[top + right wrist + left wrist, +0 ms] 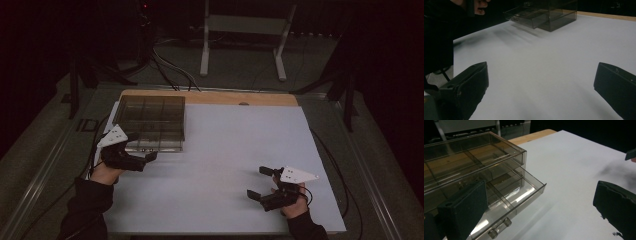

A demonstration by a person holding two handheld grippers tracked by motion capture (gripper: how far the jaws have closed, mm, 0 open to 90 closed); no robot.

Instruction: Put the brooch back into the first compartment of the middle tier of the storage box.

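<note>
We see the clear smoky drawer box (150, 122) at the far left of the white tabletop (225, 150), its lower drawer (509, 197) pulled partway out, with a small knob at the front. Our left gripper (145, 150) sits just beside that drawer front, its fingers (465, 207) spread wide and holding nothing. Well apart, at the near right, our right gripper (260, 182) hovers over bare tabletop, fingers (467, 85) likewise wide apart and empty.
</note>
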